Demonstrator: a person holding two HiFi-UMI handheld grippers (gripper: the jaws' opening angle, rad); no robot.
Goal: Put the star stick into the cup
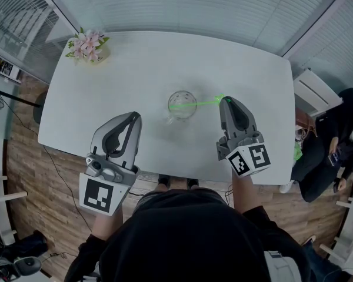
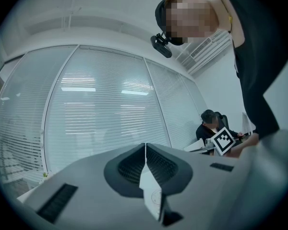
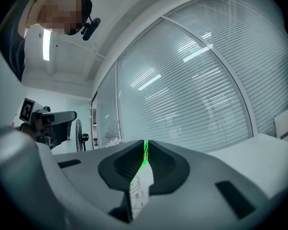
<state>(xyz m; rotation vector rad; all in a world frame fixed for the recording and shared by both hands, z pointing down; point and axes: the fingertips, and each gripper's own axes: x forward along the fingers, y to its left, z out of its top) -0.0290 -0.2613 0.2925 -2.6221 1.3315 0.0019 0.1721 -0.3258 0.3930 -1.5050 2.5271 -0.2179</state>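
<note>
Dark shoulders [image 1: 188, 239] edged the head view; beyond, the star stick [image 1: 206, 103] ran from the cup [image 1: 172, 114] to the right claw [image 1: 225, 101]. Left gripper view showed the left claw [image 2: 145, 150] closed, empty. Right gripper view showed the thin bright-green stick pinched narrowly; slackening early might drop it beside the cup.

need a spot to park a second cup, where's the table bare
Bare: the far strip of the table from the flowers to the far-right corner, and the left side between flowers and left tool. The near edge between the tools looks free too. Crowded: the centre, where cup, star stick and right tool meet.
</note>
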